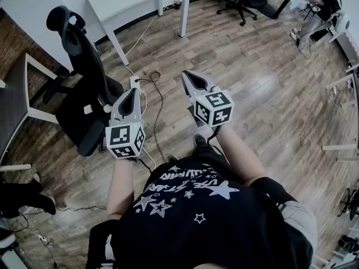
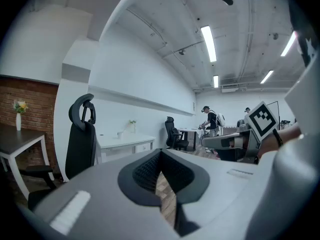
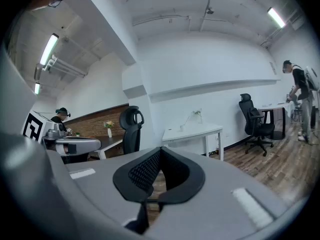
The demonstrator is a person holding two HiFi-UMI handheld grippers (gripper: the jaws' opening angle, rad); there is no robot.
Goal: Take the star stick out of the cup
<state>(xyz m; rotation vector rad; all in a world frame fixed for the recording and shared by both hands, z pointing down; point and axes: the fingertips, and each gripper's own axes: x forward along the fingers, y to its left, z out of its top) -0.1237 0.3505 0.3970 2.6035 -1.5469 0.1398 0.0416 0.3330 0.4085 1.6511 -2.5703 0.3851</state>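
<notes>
No cup or star stick shows in any view. My left gripper (image 1: 133,92) is held out in front of the person's body over the wooden floor, jaws shut with nothing between them; in the left gripper view its tips (image 2: 160,156) meet. My right gripper (image 1: 190,76) is beside it, slightly further forward, also shut and empty, with its tips (image 3: 160,151) together. Each gripper shows in the other's view: the right gripper (image 2: 235,141) and the left gripper (image 3: 70,145).
A black office chair (image 1: 84,72) stands just left of the left gripper. A white desk (image 1: 134,1) is at the back, a dark table (image 1: 14,100) at far left. Cables (image 1: 151,86) lie on the floor. A seated person (image 1: 322,10) is far right.
</notes>
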